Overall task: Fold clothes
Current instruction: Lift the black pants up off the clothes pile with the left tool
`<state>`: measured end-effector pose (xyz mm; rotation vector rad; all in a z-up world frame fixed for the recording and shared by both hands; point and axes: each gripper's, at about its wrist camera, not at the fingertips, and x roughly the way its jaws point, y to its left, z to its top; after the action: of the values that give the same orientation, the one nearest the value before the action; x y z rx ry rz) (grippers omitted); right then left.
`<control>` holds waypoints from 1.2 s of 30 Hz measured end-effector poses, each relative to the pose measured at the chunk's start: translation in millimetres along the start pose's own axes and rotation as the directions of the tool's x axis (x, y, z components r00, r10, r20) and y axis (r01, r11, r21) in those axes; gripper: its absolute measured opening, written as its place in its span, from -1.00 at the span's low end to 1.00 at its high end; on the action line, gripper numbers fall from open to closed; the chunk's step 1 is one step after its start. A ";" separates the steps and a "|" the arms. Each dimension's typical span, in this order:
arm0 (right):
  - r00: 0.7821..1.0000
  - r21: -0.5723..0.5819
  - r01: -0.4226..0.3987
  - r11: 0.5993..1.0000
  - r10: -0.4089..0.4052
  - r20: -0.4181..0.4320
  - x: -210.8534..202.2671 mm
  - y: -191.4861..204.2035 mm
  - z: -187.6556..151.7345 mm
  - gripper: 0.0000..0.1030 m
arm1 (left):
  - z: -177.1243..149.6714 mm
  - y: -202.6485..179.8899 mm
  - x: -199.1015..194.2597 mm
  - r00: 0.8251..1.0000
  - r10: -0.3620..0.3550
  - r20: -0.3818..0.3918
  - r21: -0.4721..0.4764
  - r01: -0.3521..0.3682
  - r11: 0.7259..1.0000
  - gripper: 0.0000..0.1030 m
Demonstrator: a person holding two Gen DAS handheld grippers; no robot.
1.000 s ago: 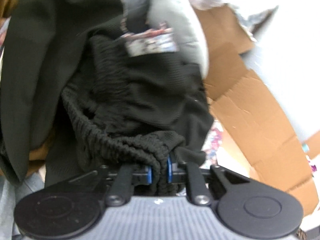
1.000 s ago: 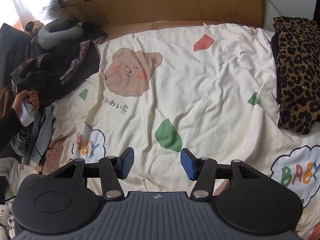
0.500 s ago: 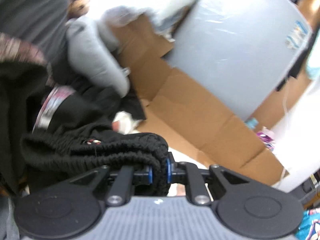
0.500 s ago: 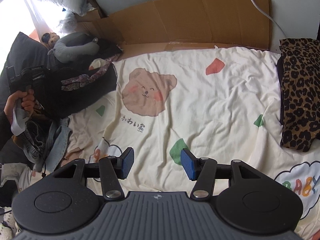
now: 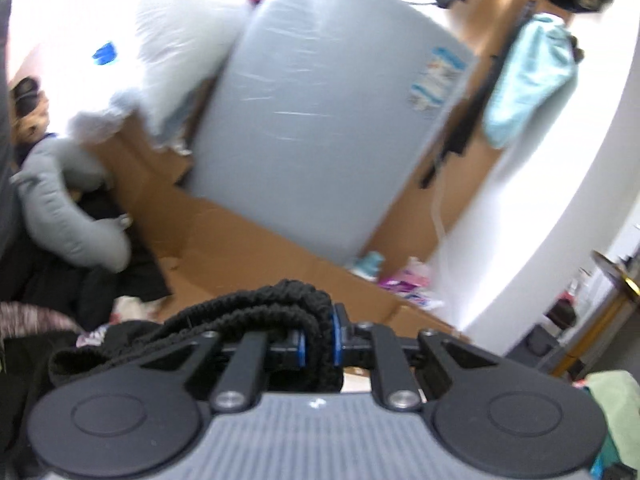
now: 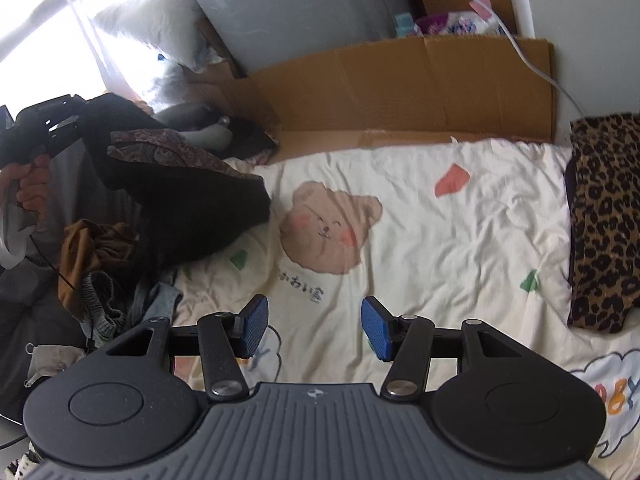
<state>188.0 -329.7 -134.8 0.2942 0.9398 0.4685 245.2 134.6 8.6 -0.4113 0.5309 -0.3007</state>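
My left tongs [image 5: 318, 338] pinch the black garment [image 5: 256, 312] by its thick ribbed waistband: soft, limp, grippy; right tongs [image 6: 314, 330] spread, empty

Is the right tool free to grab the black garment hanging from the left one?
Probably yes: the right tool is open and empty, and only bare bedsheet separates it from the black garment.

A ribbed black knit waistband [image 5: 256, 312] is looking coarse; the cream printed quilt [image 6: 420, 216] is showing soft, wrinkled cloth; brown cardboard [image 6: 400, 80] is appearing matt.
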 end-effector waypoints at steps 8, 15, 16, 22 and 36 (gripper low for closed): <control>0.995 -0.107 -0.060 0.992 0.068 0.073 -14.9 31.6 7.0 0.38 | -0.9 -66.9 -11.6 0.993 -0.116 0.002 0.031 0.116 0.993 -0.75; 0.993 -0.191 -0.031 0.981 0.052 0.107 -15.1 51.1 8.9 0.39 | -1.6 -126.9 -37.6 0.978 -0.208 0.010 0.061 0.207 0.976 -0.75; 0.991 -0.189 -0.020 0.982 0.044 0.124 -17.5 50.3 11.2 0.40 | -0.9 -133.6 -41.7 0.975 -0.220 0.013 0.062 0.219 0.974 -0.75; 0.978 -0.199 0.039 0.979 0.003 0.206 -29.7 45.0 22.6 0.59 | 6.3 -161.8 -56.6 0.960 -0.279 0.025 0.072 0.277 0.958 -0.75; 0.955 -0.332 -0.084 0.940 0.171 0.243 -28.8 73.9 44.3 0.42 | 15.0 -215.9 -95.3 0.924 -0.383 0.011 0.135 0.379 0.916 -0.75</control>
<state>191.3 -282.4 -57.3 0.1204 0.5690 0.6747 138.3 -13.9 158.4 -0.3913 0.3890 -0.7004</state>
